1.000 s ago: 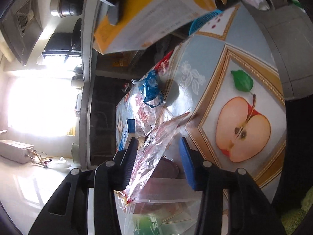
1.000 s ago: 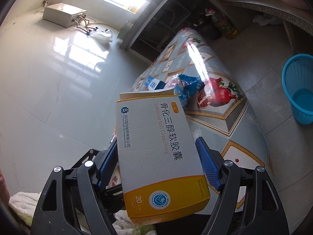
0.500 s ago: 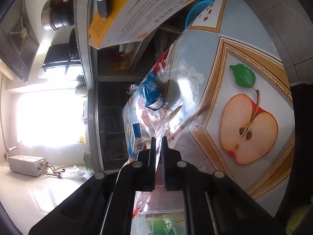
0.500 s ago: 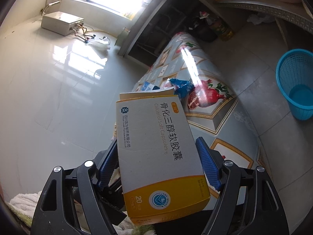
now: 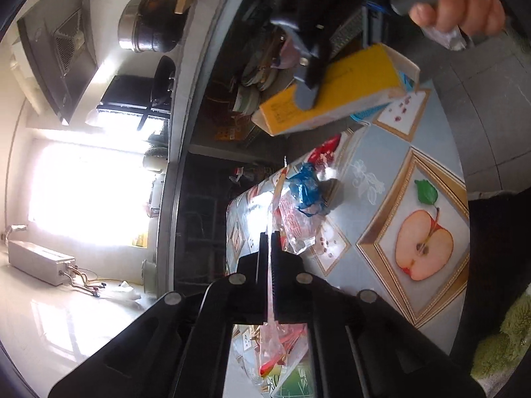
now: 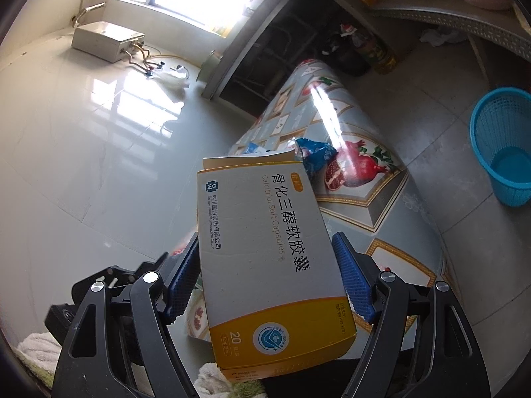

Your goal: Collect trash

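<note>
Where print could be read, it was on the medicine box point(image 6: 265, 255) held across the right gripper point(image 6: 265, 282): large Chinese characters, "Calcitriol Soft Capsules" beneath them, a "GW" mark with small maker's print along the left edge, and "20" beside a round blue emblem on the yellow band at the near end. Its body was noted as pale grey-white card, with the far flap standing open. Both blue ribbed pads point(image 6: 182, 282) were pressed against the long sides of the box, so it was gripped and carried clear of the table point(image 6: 391, 219).

From the left wrist view the same box point(image 5: 335, 96) was seen from below, yellow-faced, with a person's hand point(image 5: 464, 16) on the right gripper's handle at the far right.

The left gripper point(image 5: 268, 248) was clenched on a thin clear plastic wrapper point(image 5: 275, 341) with red print, too crumpled to be read; the film was pinched between the jaws and hung below them.

A crumpled blue packet point(image 5: 307, 192) and more clear wrapping point(image 5: 295, 229) were left on the fruit-patterned tablecloth. A blue mesh basket point(image 6: 504, 146) was recorded on the floor, far right of the table.
</note>
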The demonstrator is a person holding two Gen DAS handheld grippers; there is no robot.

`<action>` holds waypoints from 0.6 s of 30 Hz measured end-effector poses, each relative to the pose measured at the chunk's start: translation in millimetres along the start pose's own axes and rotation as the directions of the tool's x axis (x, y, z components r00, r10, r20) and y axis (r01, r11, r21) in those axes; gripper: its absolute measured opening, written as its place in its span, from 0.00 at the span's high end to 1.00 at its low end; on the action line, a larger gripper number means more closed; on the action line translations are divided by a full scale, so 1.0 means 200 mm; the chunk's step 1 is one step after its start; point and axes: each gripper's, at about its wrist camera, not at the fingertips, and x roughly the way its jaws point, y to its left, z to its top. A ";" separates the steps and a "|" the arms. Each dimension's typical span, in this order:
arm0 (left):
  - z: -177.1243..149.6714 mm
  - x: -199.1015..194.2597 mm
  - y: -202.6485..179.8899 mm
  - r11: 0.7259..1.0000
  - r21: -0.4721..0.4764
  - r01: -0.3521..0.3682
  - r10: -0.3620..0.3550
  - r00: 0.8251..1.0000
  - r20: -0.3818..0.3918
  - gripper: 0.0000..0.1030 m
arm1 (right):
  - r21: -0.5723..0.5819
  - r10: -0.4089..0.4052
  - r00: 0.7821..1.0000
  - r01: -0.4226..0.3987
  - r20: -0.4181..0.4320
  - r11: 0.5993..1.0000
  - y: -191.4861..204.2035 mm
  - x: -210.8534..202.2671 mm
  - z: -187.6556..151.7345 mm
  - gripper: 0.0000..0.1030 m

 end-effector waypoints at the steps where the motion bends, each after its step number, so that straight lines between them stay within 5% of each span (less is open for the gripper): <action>1: 0.01 0.00 0.05 0.999 -0.035 0.020 -0.020 1.000 0.001 0.98 | -0.001 0.001 1.000 -0.001 0.006 1.000 0.01 0.00 0.00 0.30; 5: 0.01 -0.01 0.26 0.980 -0.172 0.100 -0.097 0.995 0.026 0.98 | -0.005 0.005 0.999 -0.005 0.036 1.000 0.02 -0.04 0.01 0.30; 7: 0.00 0.00 0.38 0.944 -0.264 0.199 -0.192 0.980 0.053 0.98 | -0.005 0.004 0.999 -0.004 0.054 1.000 0.02 -0.07 0.02 0.30; 11: -0.04 0.06 0.64 0.758 -0.475 0.448 -0.427 0.890 0.159 0.98 | 0.000 0.000 0.996 0.000 0.092 1.000 0.02 -0.13 0.03 0.30; 15: -0.04 0.18 0.85 0.596 -0.601 0.532 -0.492 0.834 0.250 0.98 | 0.014 -0.022 0.989 0.020 0.144 1.000 -0.02 -0.22 0.05 0.30; 18: 0.02 0.27 0.97 0.443 -0.661 0.606 -0.539 0.769 0.344 0.98 | 0.047 -0.047 0.980 0.038 0.196 0.998 -0.07 -0.30 0.06 0.30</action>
